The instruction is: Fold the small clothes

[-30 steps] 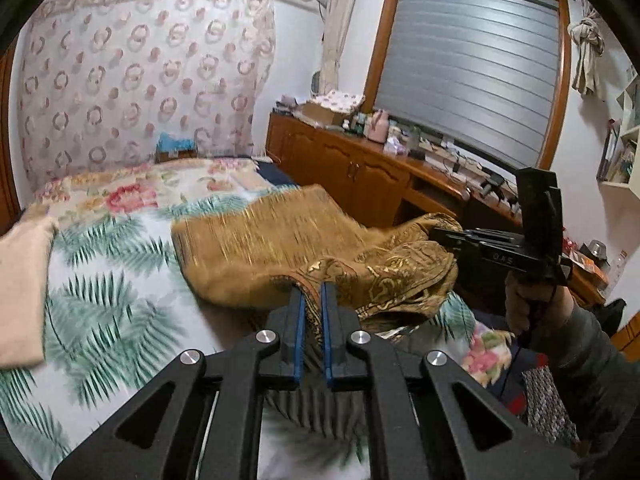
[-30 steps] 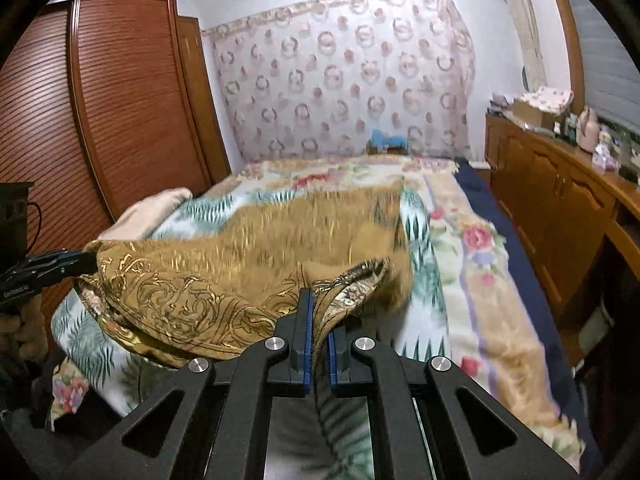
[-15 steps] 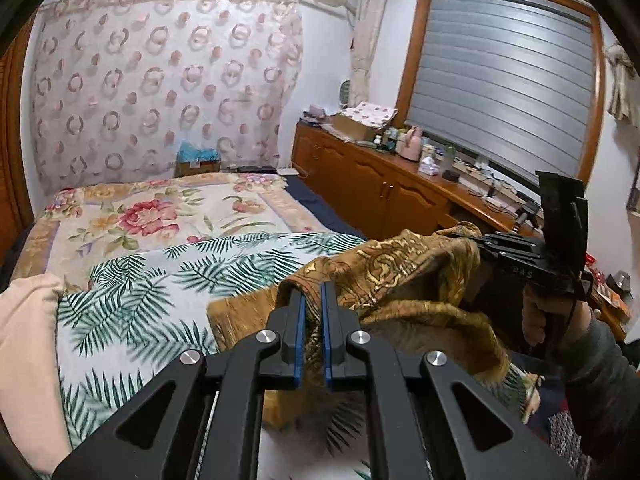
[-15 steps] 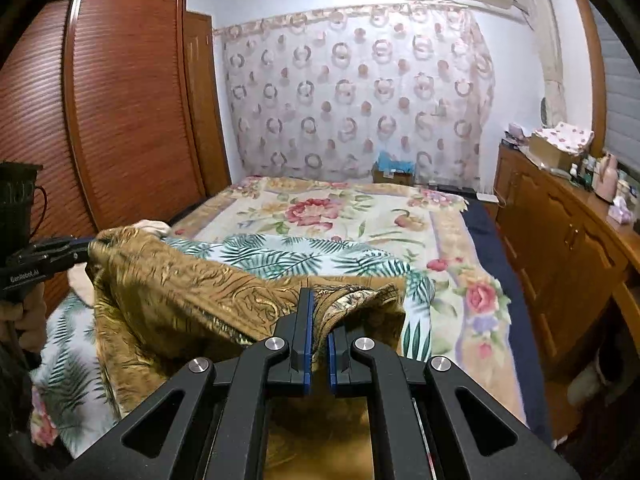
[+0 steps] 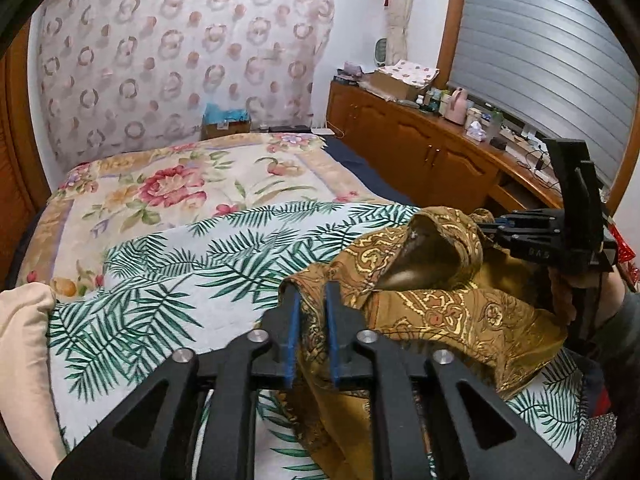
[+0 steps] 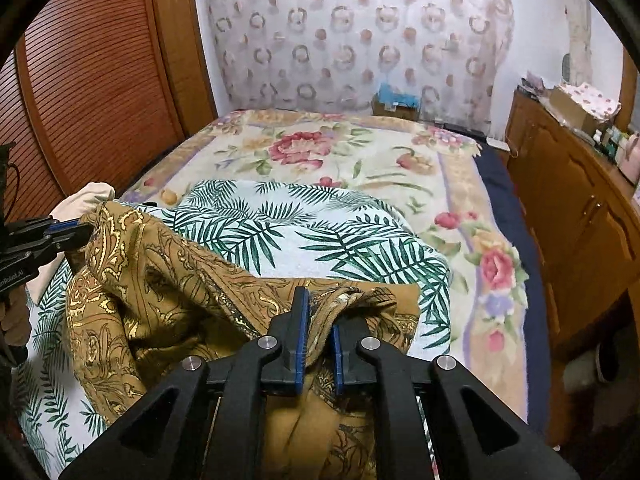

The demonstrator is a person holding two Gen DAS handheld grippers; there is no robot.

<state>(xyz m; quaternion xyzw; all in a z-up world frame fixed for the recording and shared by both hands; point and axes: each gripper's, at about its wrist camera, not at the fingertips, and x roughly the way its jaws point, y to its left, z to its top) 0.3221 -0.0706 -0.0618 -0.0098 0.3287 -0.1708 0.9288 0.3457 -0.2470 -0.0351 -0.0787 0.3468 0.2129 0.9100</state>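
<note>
A golden-brown garment with gold paisley print (image 5: 436,308) lies bunched at the near edge of the bed, also shown in the right wrist view (image 6: 168,304). My left gripper (image 5: 311,292) is shut on one edge of it. My right gripper (image 6: 318,300) is shut on another edge. Each gripper shows in the other's view: the right one (image 5: 490,227) at the garment's right end, the left one (image 6: 82,229) at its left end. The cloth sags in loose folds between them, partly hanging over the bed edge.
The bed carries a palm-leaf sheet (image 5: 168,280) over a floral blanket (image 6: 320,152). A cream cloth (image 5: 20,344) lies at the left. A wooden cabinet with clutter (image 5: 424,136) runs along the right. A wooden wardrobe (image 6: 88,80) stands at the left.
Both grippers have pulled the garment back toward the near bed edge, lifted it and lowered it. It has gone from spread flat to bunched in folds between them.
</note>
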